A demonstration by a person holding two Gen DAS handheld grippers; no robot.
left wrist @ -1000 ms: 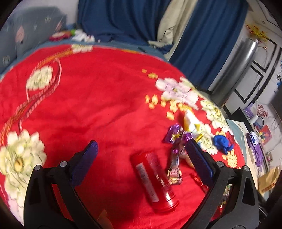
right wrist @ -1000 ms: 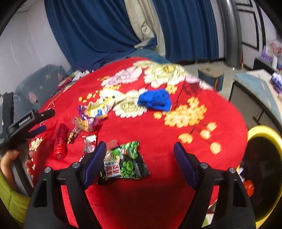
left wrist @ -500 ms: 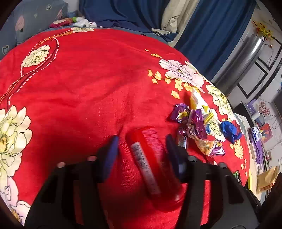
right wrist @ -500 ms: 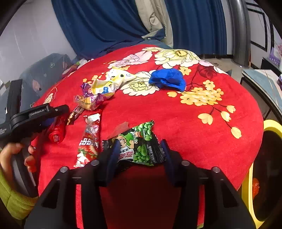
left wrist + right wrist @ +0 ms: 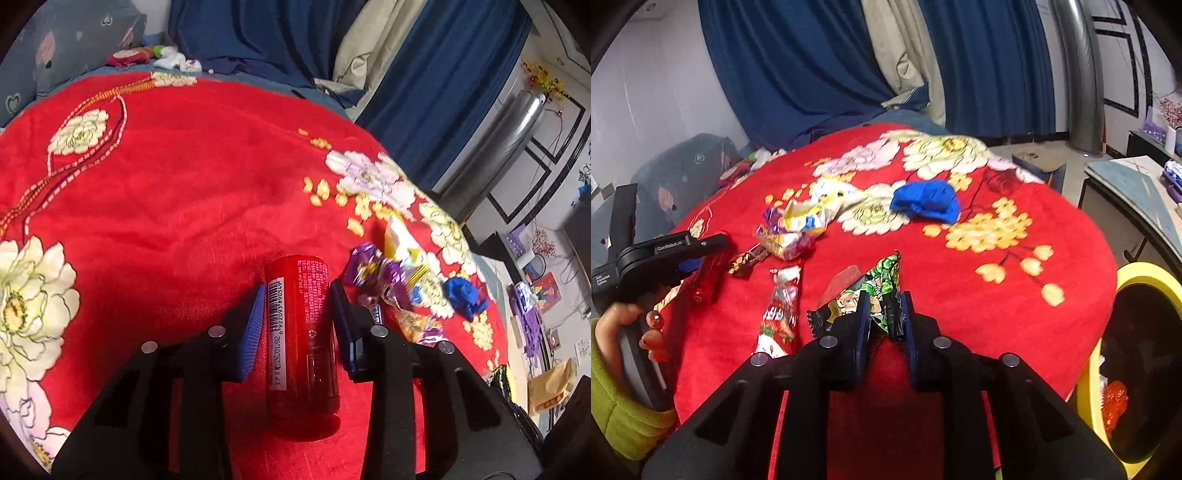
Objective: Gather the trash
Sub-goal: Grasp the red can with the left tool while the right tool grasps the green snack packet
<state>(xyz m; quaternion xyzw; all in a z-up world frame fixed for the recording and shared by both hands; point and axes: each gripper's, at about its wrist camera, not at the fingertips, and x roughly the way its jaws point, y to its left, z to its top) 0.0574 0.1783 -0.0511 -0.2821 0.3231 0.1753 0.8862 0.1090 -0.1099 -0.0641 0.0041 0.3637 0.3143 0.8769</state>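
My left gripper [image 5: 297,295] is shut on a red can [image 5: 301,332], its blue pads against both sides; the can seems slightly raised off the red flowered tablecloth [image 5: 166,206]. From the right wrist view the left gripper [image 5: 698,258] holds the red can [image 5: 707,275] at the table's left. My right gripper [image 5: 882,306] is shut on a green snack packet [image 5: 875,284], which stands crumpled between the pads. More wrappers lie on the cloth: a red-and-white packet [image 5: 781,306], a purple-yellow pile [image 5: 794,229], a brown candy [image 5: 744,262] and a crumpled blue piece [image 5: 925,199].
A yellow-rimmed bin [image 5: 1137,365] with trash inside stands off the table's right edge. Blue curtains [image 5: 798,62] hang behind. A low side table [image 5: 1130,184] and a grey pipe [image 5: 1078,74] are at the right. A person's hand [image 5: 624,325] holds the left gripper.
Both grippers went from wide open to shut: the left closed on the red can, the right on the green packet, which is now crumpled upright.
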